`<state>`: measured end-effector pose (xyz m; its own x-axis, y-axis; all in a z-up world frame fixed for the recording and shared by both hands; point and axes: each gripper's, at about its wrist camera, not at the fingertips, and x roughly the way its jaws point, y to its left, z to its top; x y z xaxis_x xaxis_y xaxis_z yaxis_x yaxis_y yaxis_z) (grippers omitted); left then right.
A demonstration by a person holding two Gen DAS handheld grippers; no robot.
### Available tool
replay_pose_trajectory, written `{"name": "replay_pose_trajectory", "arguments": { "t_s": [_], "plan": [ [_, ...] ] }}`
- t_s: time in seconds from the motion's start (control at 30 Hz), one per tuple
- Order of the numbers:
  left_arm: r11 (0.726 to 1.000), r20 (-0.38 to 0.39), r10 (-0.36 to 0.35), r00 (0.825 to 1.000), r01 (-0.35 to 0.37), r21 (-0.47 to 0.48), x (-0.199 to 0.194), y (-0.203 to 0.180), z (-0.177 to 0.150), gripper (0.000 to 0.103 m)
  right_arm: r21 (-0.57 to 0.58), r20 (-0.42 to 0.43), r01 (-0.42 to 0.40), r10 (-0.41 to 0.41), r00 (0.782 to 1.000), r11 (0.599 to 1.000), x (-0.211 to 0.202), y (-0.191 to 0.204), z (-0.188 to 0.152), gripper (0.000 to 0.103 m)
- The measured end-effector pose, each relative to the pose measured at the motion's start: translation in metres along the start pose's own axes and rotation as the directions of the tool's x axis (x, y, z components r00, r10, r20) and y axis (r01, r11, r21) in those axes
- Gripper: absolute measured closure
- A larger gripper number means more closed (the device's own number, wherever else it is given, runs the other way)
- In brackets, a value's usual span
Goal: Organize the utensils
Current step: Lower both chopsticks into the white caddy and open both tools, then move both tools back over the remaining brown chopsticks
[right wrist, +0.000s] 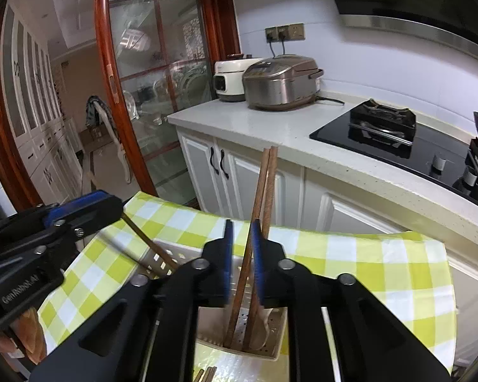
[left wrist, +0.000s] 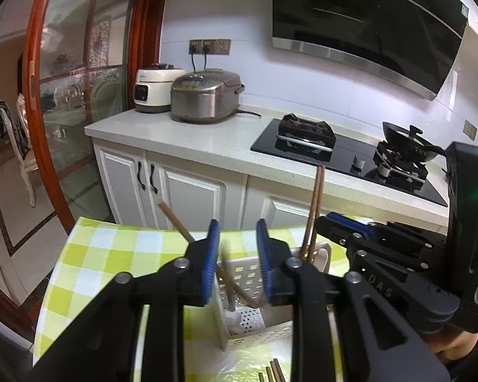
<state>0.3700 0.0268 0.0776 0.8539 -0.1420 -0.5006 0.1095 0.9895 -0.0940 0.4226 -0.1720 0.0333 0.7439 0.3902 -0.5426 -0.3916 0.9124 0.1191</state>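
Two chopsticks [right wrist: 264,197] upright, tips down in caddy [right wrist: 271,355]

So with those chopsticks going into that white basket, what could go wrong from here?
The chopstick pair stands between the right gripper fingers with a gap showing; it may tip out of the utensil basket. The basket looks light and could slide on the checked tablecloth. The left gripper works close by and could knock it.

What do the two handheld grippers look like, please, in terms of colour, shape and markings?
Both grippers, left gripper and right gripper, are matte black linkages with silver pivot bolts and blue finger pads. One body reads "GenRobot.AI", the other "DAS", with a green light.
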Motion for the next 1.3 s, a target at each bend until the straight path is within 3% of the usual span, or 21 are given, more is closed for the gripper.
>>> {"name": "replay_pose_trajectory", "arguments": {
  "t_s": [0.13, 0.2, 0.27, 0.4, 0.6, 0.83, 1.0, 1.3],
  "plan": [
    [1.000, 0.048, 0.017, 0.999, -0.016, -0.022, -0.023, 0.005, -0.005, 0.058, 0.012, 0.035, 0.009, -0.010, 0.999, 1.000, -0.020, -0.004, -0.004, 0.084],
    [0.999, 0.076, 0.032, 0.997, -0.030, -0.032, -0.038, 0.007, -0.009, 0.038, 0.011, 0.055, 0.013, -0.014, 0.998, 1.000, -0.035, -0.005, -0.010, 0.084],
    [0.997, 0.120, 0.062, 0.991, -0.056, -0.055, -0.057, 0.010, -0.019, 0.027, 0.017, 0.068, 0.015, -0.016, 0.998, 1.000, -0.050, -0.005, -0.020, 0.084],
    [0.992, 0.167, 0.115, 0.979, -0.104, -0.076, -0.094, 0.013, -0.045, 0.016, 0.029, 0.087, 0.025, -0.027, 0.996, 0.999, -0.078, -0.002, -0.048, 0.083],
    [0.985, 0.196, 0.161, 0.967, -0.146, -0.088, -0.136, 0.011, -0.089, 0.011, 0.067, 0.067, 0.027, -0.032, 0.997, 0.997, -0.103, 0.004, -0.100, 0.083],
    [0.986, 0.151, 0.156, 0.976, -0.144, -0.089, -0.156, 0.007, -0.150, 0.010, 0.104, -0.010, 0.017, -0.016, 1.000, 0.994, -0.104, 0.012, -0.155, 0.083],
    [0.987, 0.105, 0.151, 0.983, -0.144, -0.072, -0.155, 0.003, -0.184, 0.010, 0.108, -0.080, 0.021, -0.012, 0.997, 0.994, -0.096, 0.021, -0.187, 0.083],
    [0.987, 0.033, 0.160, 0.987, -0.158, -0.037, -0.130, 0.001, -0.212, 0.006, 0.091, -0.164, 0.035, -0.020, 0.986, 0.995, -0.069, 0.035, -0.215, 0.083]
  ]
}}
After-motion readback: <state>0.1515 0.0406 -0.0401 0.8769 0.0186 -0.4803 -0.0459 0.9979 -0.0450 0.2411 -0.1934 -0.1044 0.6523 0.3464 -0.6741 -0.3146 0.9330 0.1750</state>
